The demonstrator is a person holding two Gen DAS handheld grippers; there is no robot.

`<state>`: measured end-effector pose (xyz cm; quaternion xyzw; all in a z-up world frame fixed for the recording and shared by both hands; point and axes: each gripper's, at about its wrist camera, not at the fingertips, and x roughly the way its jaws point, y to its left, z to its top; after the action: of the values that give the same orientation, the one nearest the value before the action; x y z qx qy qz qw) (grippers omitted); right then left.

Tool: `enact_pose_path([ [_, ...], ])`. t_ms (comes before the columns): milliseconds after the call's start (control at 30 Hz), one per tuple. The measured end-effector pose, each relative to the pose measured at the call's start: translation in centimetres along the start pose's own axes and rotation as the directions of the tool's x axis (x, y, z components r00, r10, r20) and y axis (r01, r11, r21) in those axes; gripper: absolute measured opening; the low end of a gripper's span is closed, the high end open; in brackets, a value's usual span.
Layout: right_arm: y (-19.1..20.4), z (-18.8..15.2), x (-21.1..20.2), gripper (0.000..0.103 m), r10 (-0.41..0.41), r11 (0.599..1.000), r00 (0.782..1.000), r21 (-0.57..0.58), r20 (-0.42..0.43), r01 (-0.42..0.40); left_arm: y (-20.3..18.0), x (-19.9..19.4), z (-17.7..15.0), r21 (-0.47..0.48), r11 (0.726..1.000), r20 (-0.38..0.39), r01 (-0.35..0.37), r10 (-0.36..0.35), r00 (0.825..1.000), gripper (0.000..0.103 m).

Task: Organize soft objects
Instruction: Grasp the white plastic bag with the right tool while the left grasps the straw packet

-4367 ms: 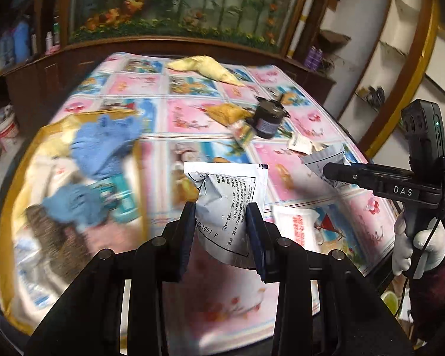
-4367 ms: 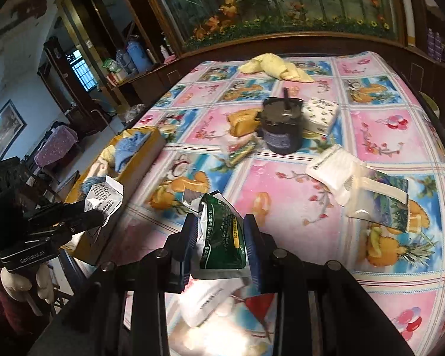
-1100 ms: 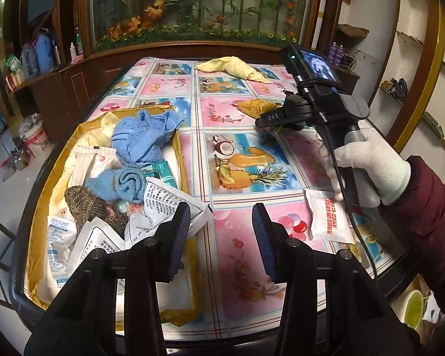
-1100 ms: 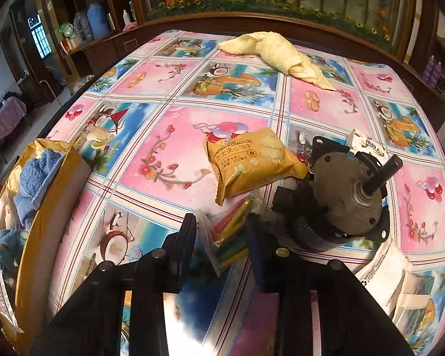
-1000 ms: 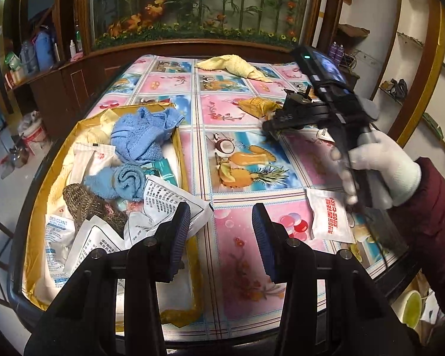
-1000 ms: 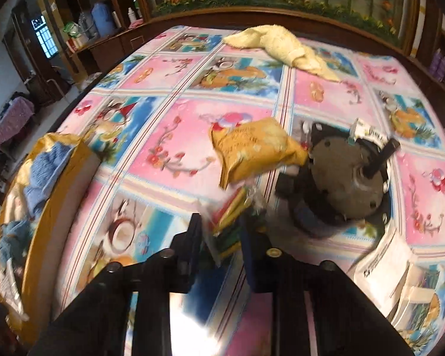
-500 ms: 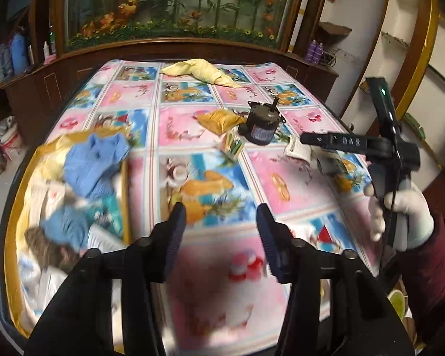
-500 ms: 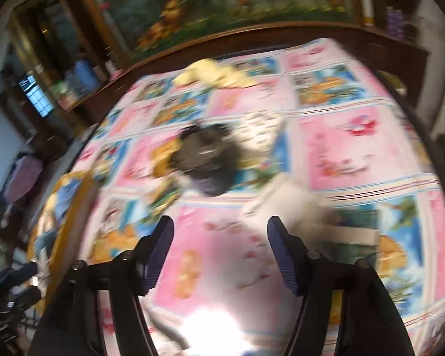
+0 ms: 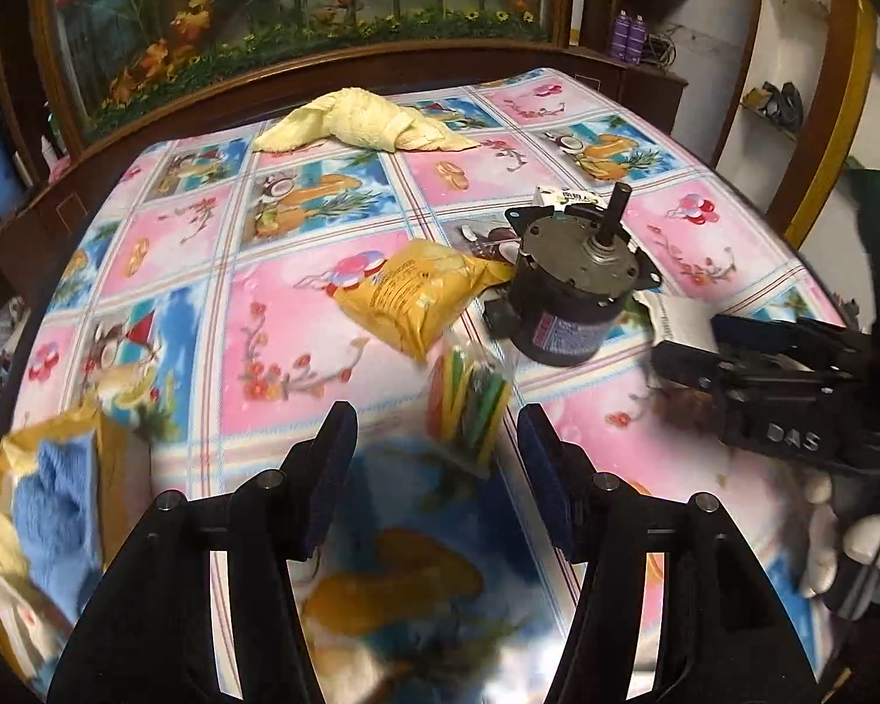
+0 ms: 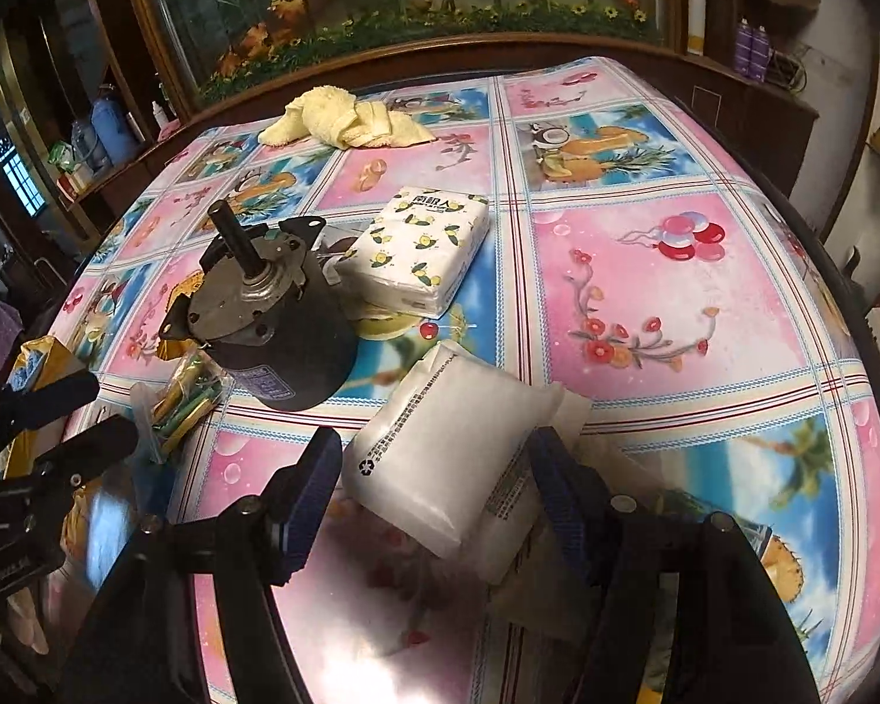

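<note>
Left gripper (image 9: 437, 457): jaws apart, have just been opening, nothing gripped; the clear bag (image 9: 469, 399) of coloured sticks lies on the cloth just ahead of the tips, not between the pads. Right gripper (image 10: 434, 493): jaws wide, have also just been opening; the white pack (image 10: 446, 452) sits in the gap but the pads don't look pressed on it, so I read it as unheld.

Progress, judged from how things lie:
- Yellow tray (image 9: 6, 469) at the left table edge already holds a blue towel (image 9: 64, 493) and some light items under it. So part of the sorting is done.
- Left on the cloth: clear bag, yellow snack bag (image 9: 416, 299), tissue pack (image 10: 422, 246), white pack, yellow towel (image 10: 346, 117) at the far side.
- Motor (image 10: 276, 317) stands in the middle, touching or nearly touching the snack bag and tissue pack. It's hard, so probably stays put.
- Likely next picks: left takes the clear bag, right takes the white pack. Roughly mid-task.

Hard to read:
- Tray is cut off at the frame edge and blurred in the left view; can't count its contents.
- In the right view the left gripper hides most of the tray.
- Something flat lies under or behind the white pack, near the right finger; can't tell what.
- In the left view the tissue pack shows only as a corner behind the motor.
- Gloved hand (image 9: 850, 540) on the right gripper is partly out of frame.
- Near cloth is glare and motion blur in both views.
</note>
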<state>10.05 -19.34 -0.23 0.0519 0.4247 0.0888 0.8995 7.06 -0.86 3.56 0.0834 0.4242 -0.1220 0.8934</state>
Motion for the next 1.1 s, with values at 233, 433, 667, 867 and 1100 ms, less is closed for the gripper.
enact_pose_path([
  [233, -0.4, -0.2, -0.1, 0.067, 0.061, 0.998, 0.998, -0.006, 0.009, -0.061, -1.0, 4.0, 1.0, 0.026, 1.000, -0.083, -0.016, 0.019, 0.996, 0.063],
  [433, 1.1, -0.8, -0.3, 0.034, 0.120, 0.992, 0.993, -0.047, -0.015, -0.120, -2.0, 2.8, 0.3, 0.047, 0.997, -0.102, 0.058, -0.053, 0.993, 0.021],
  [667, 0.2, -1.4, -0.6, 0.009, 0.183, 0.983, 0.983, 0.006, -0.029, -0.183, -1.1, -0.8, -1.7, -0.028, 0.993, -0.063, 0.116, -0.118, 0.991, 0.019],
  [867, 0.4, -1.9, -2.8, 0.034, 0.196, 0.979, 0.980, -0.054, -0.033, -0.197, -0.5, -7.3, -4.4, -0.052, 0.981, 0.025, 0.188, -0.187, 0.982, 0.019],
  [1100, 2.2, 0.0, -0.8, 0.081, 0.069, 0.984, 0.996, -0.161, -0.061, -0.078, 1.2, -11.6, -7.5, -0.130, 0.953, 0.114, 0.272, -0.258, 0.959, 0.019],
])
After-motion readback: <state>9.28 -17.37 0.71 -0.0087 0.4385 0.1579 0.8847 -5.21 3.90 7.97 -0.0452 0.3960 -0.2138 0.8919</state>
